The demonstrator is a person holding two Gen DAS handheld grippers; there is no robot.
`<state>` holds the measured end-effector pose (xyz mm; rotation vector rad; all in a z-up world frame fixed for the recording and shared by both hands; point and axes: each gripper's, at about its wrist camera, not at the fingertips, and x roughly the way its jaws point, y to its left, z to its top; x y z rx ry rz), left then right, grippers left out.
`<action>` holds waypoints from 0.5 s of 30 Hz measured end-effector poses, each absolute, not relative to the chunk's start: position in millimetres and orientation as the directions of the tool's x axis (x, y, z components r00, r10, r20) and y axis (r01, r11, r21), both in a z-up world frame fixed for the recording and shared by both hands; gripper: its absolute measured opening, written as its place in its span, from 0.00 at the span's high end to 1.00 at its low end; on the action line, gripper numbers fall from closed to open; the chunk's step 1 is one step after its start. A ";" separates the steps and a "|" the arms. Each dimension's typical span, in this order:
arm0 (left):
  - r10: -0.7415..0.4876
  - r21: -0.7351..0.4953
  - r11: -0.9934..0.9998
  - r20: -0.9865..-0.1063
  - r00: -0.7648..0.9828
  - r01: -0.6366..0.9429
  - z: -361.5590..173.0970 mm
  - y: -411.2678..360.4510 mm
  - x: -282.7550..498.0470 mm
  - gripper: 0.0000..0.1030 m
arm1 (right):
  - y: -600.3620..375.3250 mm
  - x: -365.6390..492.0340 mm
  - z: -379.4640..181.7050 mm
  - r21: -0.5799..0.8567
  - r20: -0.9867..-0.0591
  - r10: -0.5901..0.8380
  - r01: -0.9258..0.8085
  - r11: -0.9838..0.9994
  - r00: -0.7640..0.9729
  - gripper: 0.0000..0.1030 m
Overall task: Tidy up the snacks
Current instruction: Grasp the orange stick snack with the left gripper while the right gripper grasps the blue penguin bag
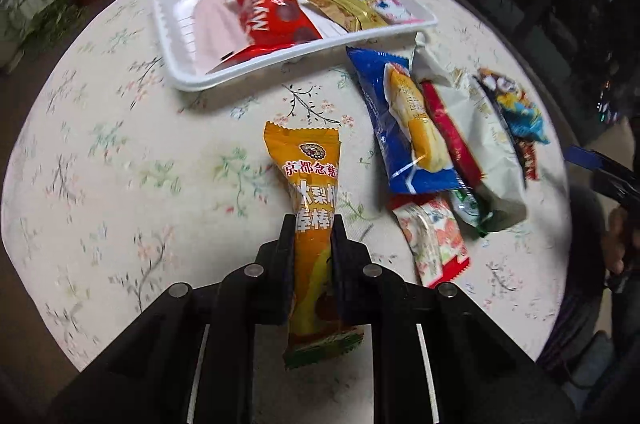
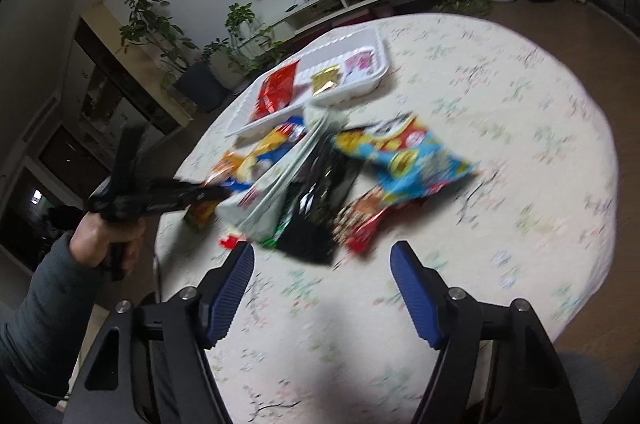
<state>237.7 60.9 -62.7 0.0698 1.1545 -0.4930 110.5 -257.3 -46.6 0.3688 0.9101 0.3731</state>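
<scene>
Jaws of the left gripper (image 1: 311, 224) clamp the orange snack packet (image 1: 308, 191) mid-length; right gripper (image 2: 322, 256) gapes empty.

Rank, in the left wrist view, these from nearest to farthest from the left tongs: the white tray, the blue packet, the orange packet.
1. Orange packet, clamped in the left tongs.
2. Blue packet, right of centre on the table.
3. White tray, at the far edge.
</scene>
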 end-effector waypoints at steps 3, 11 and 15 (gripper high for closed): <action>-0.404 -0.280 0.894 -0.841 0.359 0.350 -55.5 79.9 216.9 0.87 | -265.2 132.6 -36.2 0.361 -0.727 0.383 -0.157 0.919 0.570 0.29; -0.489 -0.406 0.872 -0.759 0.431 0.274 -47.2 91.6 164.1 0.87 | -251.1 199.7 -50.9 0.158 -0.849 0.253 -0.235 0.959 0.464 0.33; -0.492 -0.431 0.870 -0.745 0.451 0.237 -49.0 87.8 149.8 0.87 | -245.0 216.3 -64.5 0.122 -0.880 0.227 -0.263 0.957 0.418 0.33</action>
